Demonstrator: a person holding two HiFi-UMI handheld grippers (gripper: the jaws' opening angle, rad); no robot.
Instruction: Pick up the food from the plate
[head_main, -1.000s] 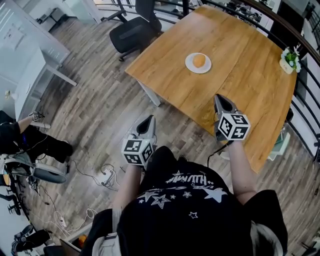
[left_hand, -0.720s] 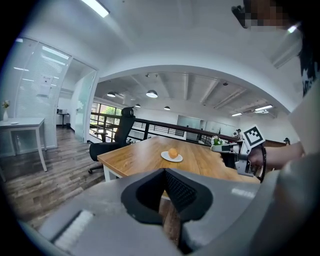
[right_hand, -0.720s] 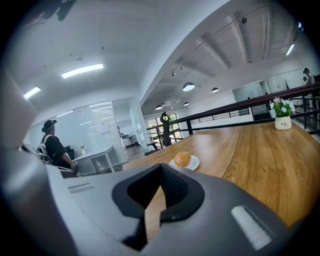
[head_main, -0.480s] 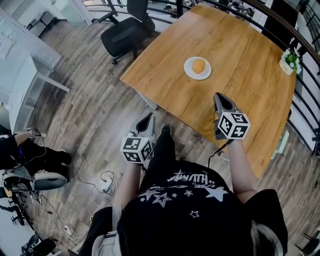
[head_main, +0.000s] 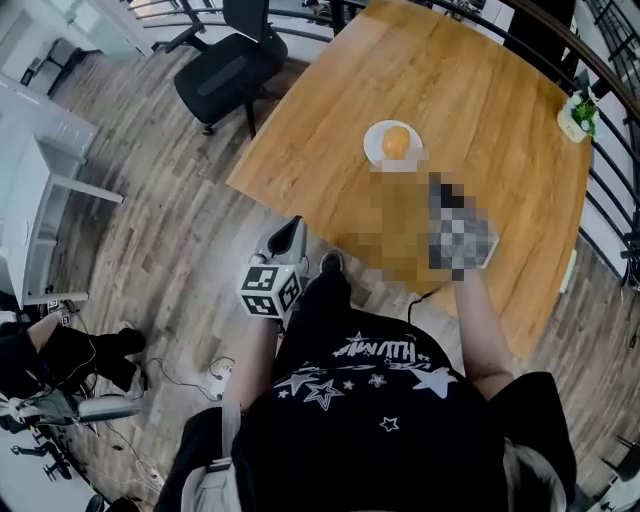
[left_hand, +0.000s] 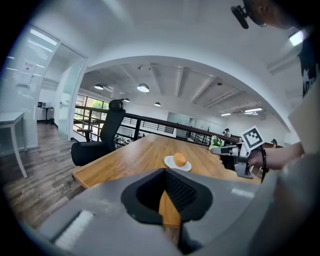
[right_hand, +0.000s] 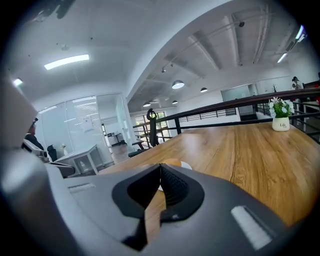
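Both grippers are empty. Your left gripper (left_hand: 164, 170) has its jaws pressed together at the tips with nothing between them; in the head view it sits above the grey wood-plank floor (head_main: 150, 250), close by the near edge of the large light-brown wooden table (head_main: 480, 90). Your right gripper (right_hand: 160, 166) likewise has its jaws closed tip to tip and grips nothing, and it is held over the table top. The round orange piece of food (head_main: 396, 141) rests on the small round white plate (head_main: 370, 146), untouched. In the head view the plate lies at about 1 o'clock from the left gripper and about 11 o'clock from the right gripper, apart from both. In the left gripper view the plate is at 12 o'clock, just right of centre. A black office chair (head_main: 225, 65) stands off the table's far left edge, at roughly 10 o'clock from the plate. A small white pot with a green plant (head_main: 574, 113) stands at the table's right edge, at 3 o'clock from the plate.
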